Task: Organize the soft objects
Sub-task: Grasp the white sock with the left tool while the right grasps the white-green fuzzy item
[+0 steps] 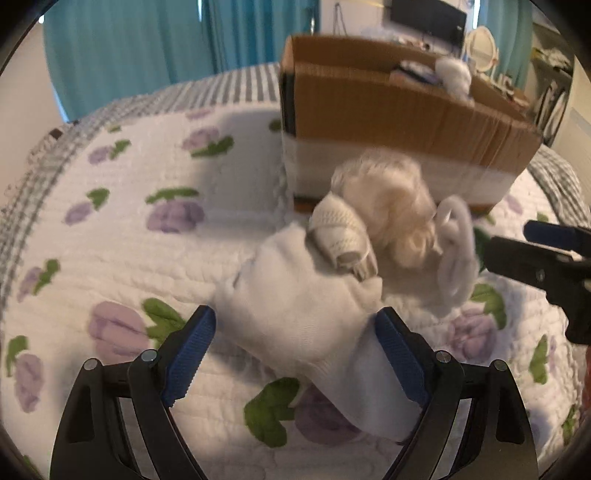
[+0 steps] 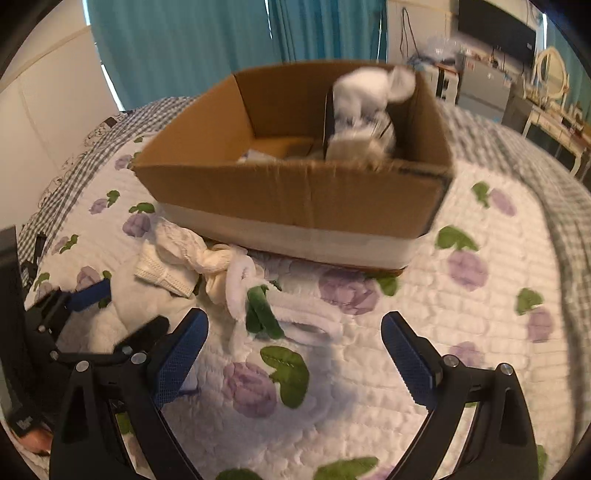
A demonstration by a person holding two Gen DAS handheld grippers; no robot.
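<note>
A pile of soft things lies on the bed in front of an open cardboard box (image 1: pixel 399 110) (image 2: pixel 295 192). In the left wrist view a white sock (image 1: pixel 303 317) lies between the open fingers of my left gripper (image 1: pixel 295 354), with a cream knit piece (image 1: pixel 343 232), a fluffy cream toy (image 1: pixel 391 206) and a white loop (image 1: pixel 456 251) beyond it. My right gripper (image 2: pixel 295 354) is open and empty above the quilt, near the white loop with a green part (image 2: pixel 262 314). A blurred white and grey soft toy (image 2: pixel 369 107) is at the box's far right corner.
The bed has a white quilt with purple flowers (image 2: pixel 406 314) and a grey checked cover (image 2: pixel 535 166) beyond it. Teal curtains (image 2: pixel 207 44) hang behind. A dresser with a mirror (image 2: pixel 550 70) and a dark screen (image 2: pixel 495 29) stand at the right.
</note>
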